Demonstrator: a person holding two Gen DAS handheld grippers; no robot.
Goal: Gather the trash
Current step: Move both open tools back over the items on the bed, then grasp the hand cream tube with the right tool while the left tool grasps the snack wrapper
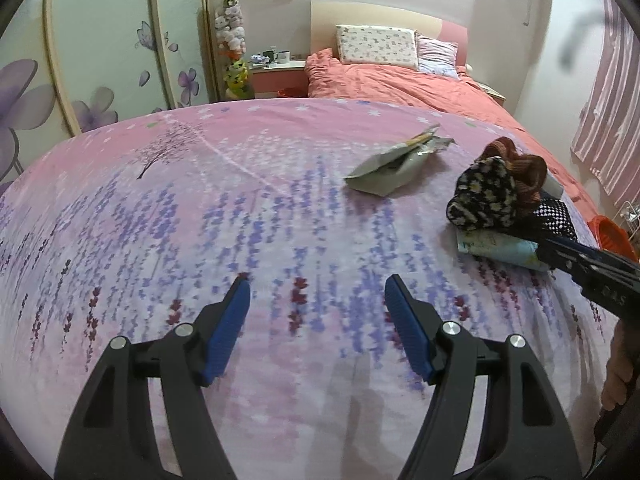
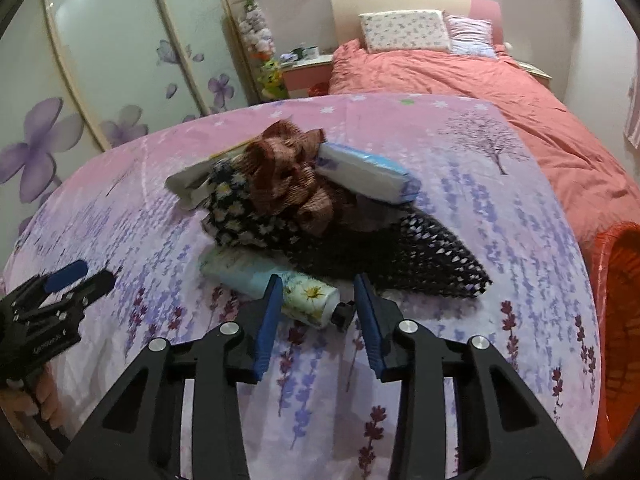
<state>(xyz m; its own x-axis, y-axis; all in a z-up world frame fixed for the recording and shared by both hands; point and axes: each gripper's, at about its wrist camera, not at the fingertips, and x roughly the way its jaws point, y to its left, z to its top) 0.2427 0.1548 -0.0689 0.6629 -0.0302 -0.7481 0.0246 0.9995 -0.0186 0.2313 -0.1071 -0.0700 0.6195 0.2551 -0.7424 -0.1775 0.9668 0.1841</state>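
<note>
Spread across a bed (image 1: 168,240): a pink sheet printed with lavender sprigs and a purple tree. Over bare sheet, the left gripper (image 1: 318,282), jaws wide apart with nothing between them. Lower and nearer the pile, the right gripper (image 2: 316,288), jaws partly open on either side of the capped end of a pale blue tube (image 2: 276,286) printed with daisies; left pad at the tube's side, right pad apart from the black cap, so no firm grip to be seen. On that tube no readable wording, only flowers. Heaped just beyond it: a black floral scrunchie (image 2: 240,216), a rust-brown scrunchie (image 2: 288,180), a black-and-white mesh cloth (image 2: 432,256) and a blue-white tissue pack (image 2: 368,176) with print too small to read. Farther left in the left wrist view, a crumpled grey-green wrapper (image 1: 392,164), lying flat, well apart from the pile, lettering illegible. On the left gripper's body in the right wrist view, a small white brand mark, blurred beyond reading. At the far right edge, an orange bin (image 2: 620,320) beside the bed.
</note>
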